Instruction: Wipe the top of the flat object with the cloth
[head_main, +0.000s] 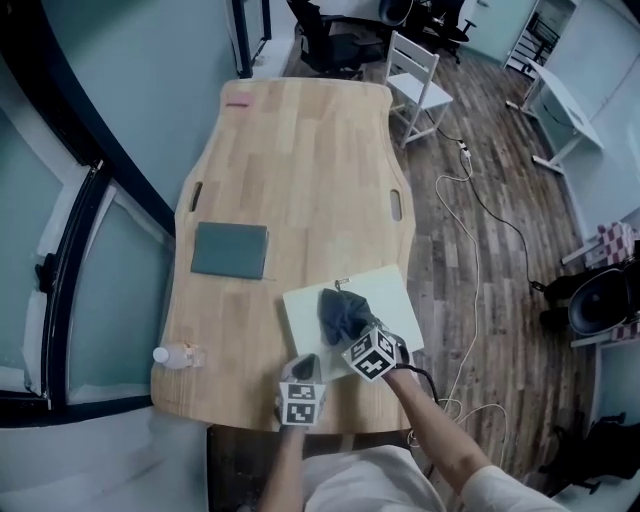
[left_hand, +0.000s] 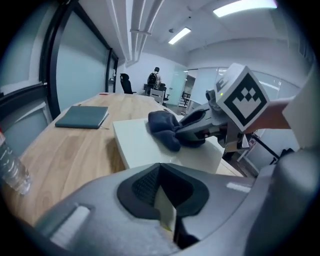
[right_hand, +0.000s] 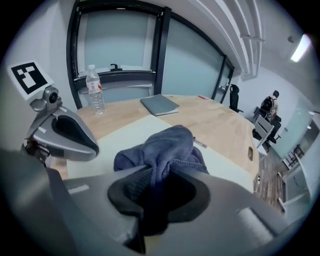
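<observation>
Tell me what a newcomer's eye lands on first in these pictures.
The bunched dark blue cloth, pinched in the right tool, sits on a white board at the near edge of the wooden table. The left tool clamps that board's near rim. Farther left lie a grey-green notebook and a clear water bottle.

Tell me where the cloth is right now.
Head view, lower middle: the cloth lies bunched on the white board, pinched by the right gripper, beside the left gripper clamping the board's edge.
</observation>
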